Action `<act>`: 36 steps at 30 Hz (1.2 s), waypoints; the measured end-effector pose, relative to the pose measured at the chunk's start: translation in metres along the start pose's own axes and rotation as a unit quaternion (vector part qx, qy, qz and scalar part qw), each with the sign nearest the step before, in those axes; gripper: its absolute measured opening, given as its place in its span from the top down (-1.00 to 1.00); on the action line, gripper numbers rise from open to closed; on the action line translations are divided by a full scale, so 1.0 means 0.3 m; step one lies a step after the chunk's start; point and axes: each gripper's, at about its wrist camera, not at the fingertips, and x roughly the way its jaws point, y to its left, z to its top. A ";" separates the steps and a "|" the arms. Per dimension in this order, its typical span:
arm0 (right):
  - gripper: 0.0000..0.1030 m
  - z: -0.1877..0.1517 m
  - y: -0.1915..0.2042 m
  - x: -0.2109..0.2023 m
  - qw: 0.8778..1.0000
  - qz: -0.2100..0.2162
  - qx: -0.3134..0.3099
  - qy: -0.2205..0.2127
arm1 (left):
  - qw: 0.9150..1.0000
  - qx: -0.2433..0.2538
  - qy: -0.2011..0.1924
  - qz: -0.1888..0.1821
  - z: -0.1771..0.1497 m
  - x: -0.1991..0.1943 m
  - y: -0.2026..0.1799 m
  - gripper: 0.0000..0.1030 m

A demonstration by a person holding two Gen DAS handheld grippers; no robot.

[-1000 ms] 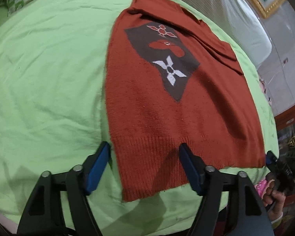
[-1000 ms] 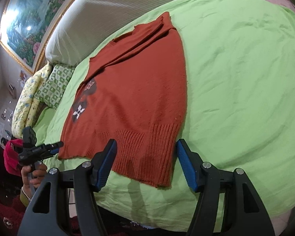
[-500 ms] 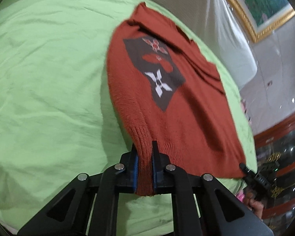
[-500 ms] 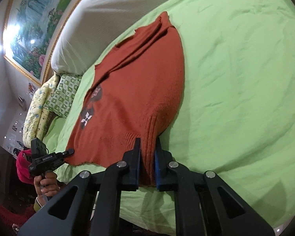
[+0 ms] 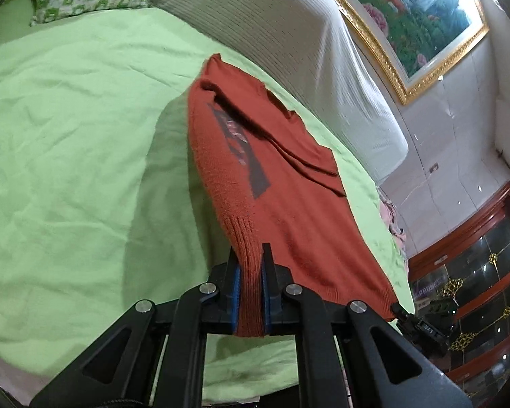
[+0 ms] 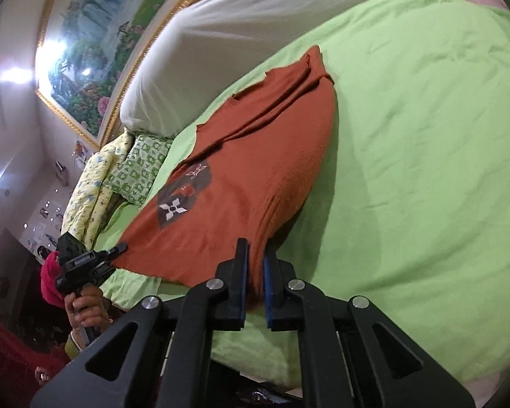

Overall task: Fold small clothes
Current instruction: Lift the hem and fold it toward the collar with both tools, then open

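A rust-orange knit sweater [image 5: 299, 204] with a dark patch and white flower motif [image 6: 173, 207] lies on the green bedsheet [image 5: 68, 170], its hem end lifted off the bed. My left gripper [image 5: 250, 265] is shut on the ribbed hem at one bottom corner. My right gripper [image 6: 255, 258] is shut on the hem at the other bottom corner. The sweater [image 6: 255, 170] stretches taut between the two grips and slopes down toward its collar, which rests on the bed. The left gripper [image 6: 119, 248] also shows at the left of the right wrist view, held in a hand.
A grey ribbed bolster [image 5: 272, 27] runs along the head of the bed under a gold-framed painting [image 5: 408, 17]. Patterned pillows [image 6: 132, 170] lie at one side. A wooden glass cabinet [image 5: 476, 272] stands beyond the bed's edge. The green sheet [image 6: 425, 170] stretches wide beside the sweater.
Both grippers closed on the sweater's hem corners, then rose and tilted up, lifting the hem end off the sheet while the collar end stayed down.
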 end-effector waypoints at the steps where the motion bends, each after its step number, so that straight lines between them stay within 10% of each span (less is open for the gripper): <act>1: 0.91 -0.004 -0.010 -0.019 1.000 -0.001 0.002 -0.003 | 1.000 -0.006 0.002 -0.002 -0.007 -0.001 0.017 0.85; 14: 0.92 0.098 -0.004 0.033 0.998 0.043 0.015 -0.033 | 1.000 -0.024 -0.002 -0.001 0.091 0.043 0.048 0.84; 36: 0.92 0.920 -0.058 0.478 0.995 0.005 0.017 -0.103 | 0.992 0.073 -0.046 0.094 0.935 0.608 -0.163 0.84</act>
